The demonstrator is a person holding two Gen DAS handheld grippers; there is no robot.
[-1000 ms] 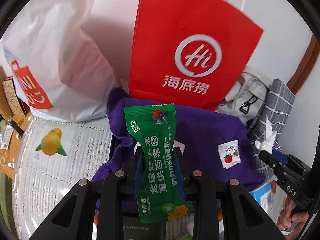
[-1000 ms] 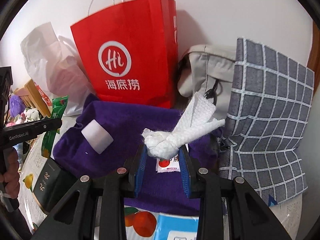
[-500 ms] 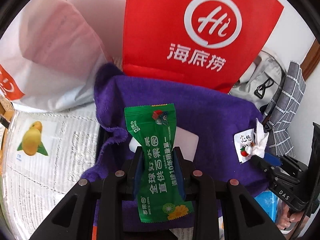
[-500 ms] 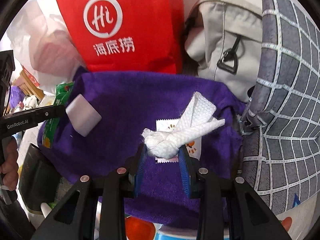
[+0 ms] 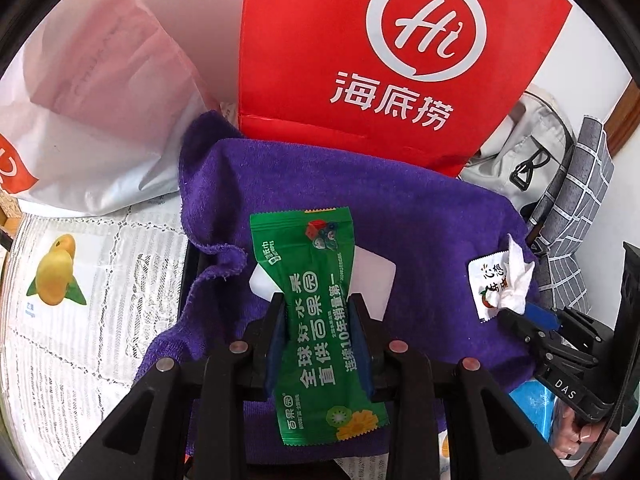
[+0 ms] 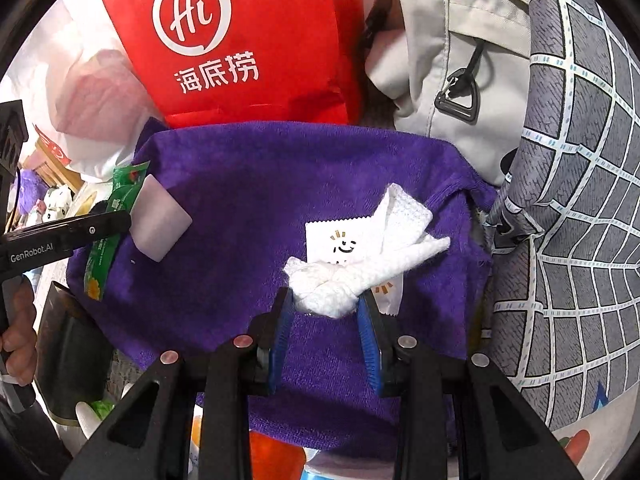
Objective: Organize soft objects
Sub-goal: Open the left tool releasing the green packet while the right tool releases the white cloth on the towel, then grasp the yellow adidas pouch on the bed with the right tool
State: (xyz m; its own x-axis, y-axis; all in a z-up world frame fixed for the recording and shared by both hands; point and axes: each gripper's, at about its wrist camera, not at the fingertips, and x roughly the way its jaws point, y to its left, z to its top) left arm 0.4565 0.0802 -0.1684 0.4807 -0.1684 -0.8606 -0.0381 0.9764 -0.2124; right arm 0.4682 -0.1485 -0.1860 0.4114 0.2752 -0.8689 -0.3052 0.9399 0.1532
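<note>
A: Start close. What does the left tool (image 5: 320,328) have?

B: Its blue pads are clamped on a green plastic snack packet (image 5: 316,320), pinched at its waist. The packet's long axis runs along the fingers, its top end pointing away from the camera over a purple terry towel (image 5: 400,208). Its lower end hangs back between the tool's arms.

A: And the right tool (image 6: 326,308)?

B: Clamped on a knotted white woven cloth strip (image 6: 360,268). The knot sits between the pads; the two loose tails point up and to the right. It covers part of a small white sachet with a smiley print (image 6: 328,240) lying on the towel, so the print is only half readable.

A: Anything else hidden?

B: A pale flat square pad (image 5: 376,280) lies on the towel; in the left view the packet covers most of it, while the right view shows it whole (image 6: 160,224). What the towel lies on I cannot tell.

A: What does only one view give?

B: The left view shows a white lace desk cover with a yellow fruit print (image 5: 56,268). The right view shows a hand (image 6: 18,336) gripping the left tool's handle at the frame's edge.

A: Farther back?

B: A red paper bag with a white logo (image 5: 380,60) stands behind the towel, a white plastic bag (image 5: 100,120) to its left, a beige canvas bag (image 6: 448,60) and a grey checked cushion (image 6: 580,200) to its right.
</note>
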